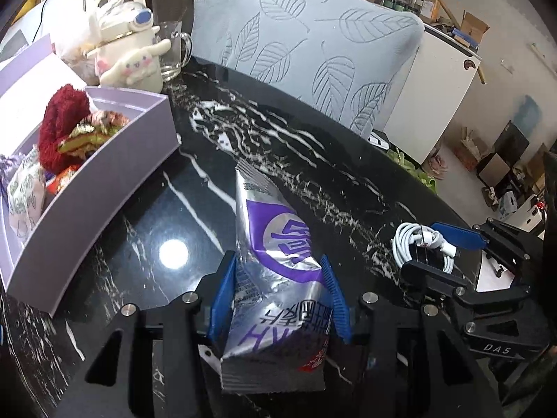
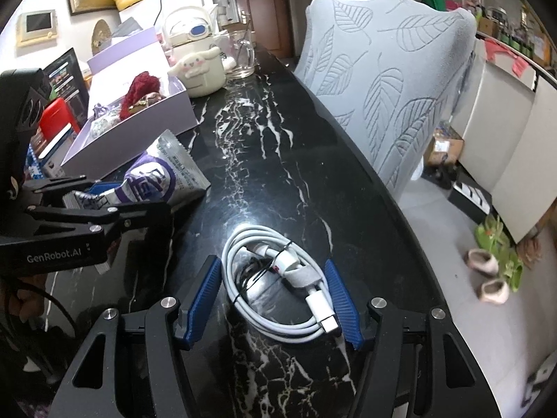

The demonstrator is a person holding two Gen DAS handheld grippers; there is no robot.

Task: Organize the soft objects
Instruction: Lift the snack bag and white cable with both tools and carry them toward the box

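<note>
My left gripper is shut on a silver and purple snack packet, whose far end rests on the black marble table. It also shows in the right wrist view, held by the left gripper. My right gripper is open around a coiled white cable lying on the table; its blue fingers stand on either side, apart from the coil. The cable also shows in the left wrist view. A lilac box at the left holds a red fluffy item and other soft things.
A cream plush-decorated kettle and a glass mug stand behind the box. A chair with a grey leaf-pattern cover stands against the table's far edge. The table's curved edge runs along the right; shoes lie on the floor beyond.
</note>
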